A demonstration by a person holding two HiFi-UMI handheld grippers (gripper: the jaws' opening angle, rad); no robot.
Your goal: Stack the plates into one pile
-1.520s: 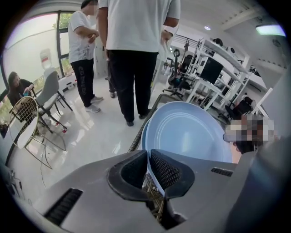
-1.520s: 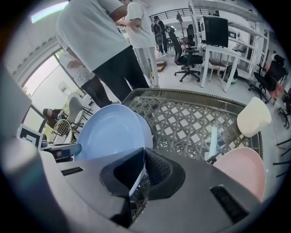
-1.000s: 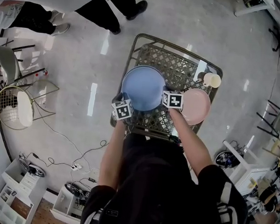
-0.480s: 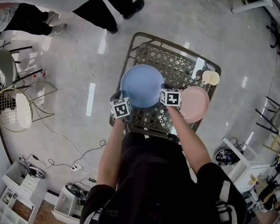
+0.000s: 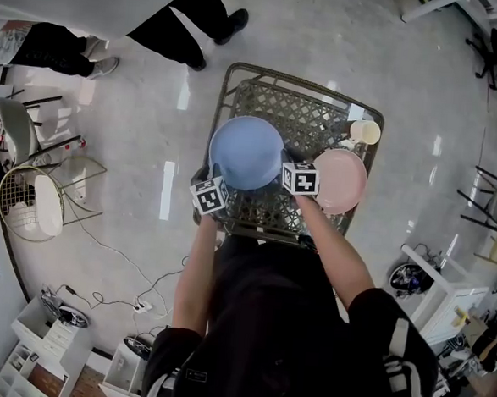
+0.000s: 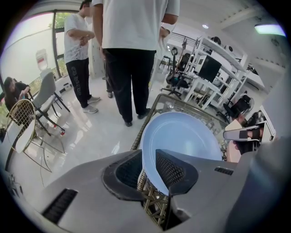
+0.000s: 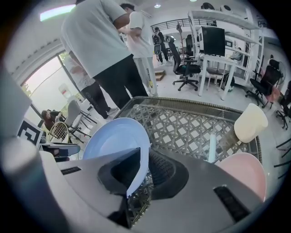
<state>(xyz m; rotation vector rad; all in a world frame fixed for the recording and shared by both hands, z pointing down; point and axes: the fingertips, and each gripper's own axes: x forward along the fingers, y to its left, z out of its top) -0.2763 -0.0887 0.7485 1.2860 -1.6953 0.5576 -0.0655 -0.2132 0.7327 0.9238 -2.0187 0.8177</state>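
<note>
Item 1: the blue plate (image 5: pixel 247 152) is on the left half of the lattice table (image 5: pixel 309 120), hollow face up. It is round, so no long axis applies. No view shows whether it sits flat on the lattice or is clear of it.

Item 2: the left gripper (image 6: pixel 148 158) meets the plate rim at 7 o'clock in the head view. Its jaws have just been opening. The rim stands between them, with a gap on the outer jaw's side, so the fingers are spread and not pinching.

Item 3: the right gripper (image 7: pixel 145 159) meets the same rim at 4 o'clock. Its fingers are closed onto the rim, 1 pad on each face. From that gripper's view the plate extends away toward 10 o'clock.

Item 4: the pink plate (image 5: pixel 339 179) lies at 3 o'clock of the blue plate, near the table's right edge, face up and apart from the blue one. The 2 plates are not stacked.

Item 5: a cream cup (image 5: pixel 365 132) stands at 1 o'clock of the pink plate, just beside it.

Item 6: a standing person (image 6: pixel 132 54) is on the floor at 11 o'clock of the table.
</note>
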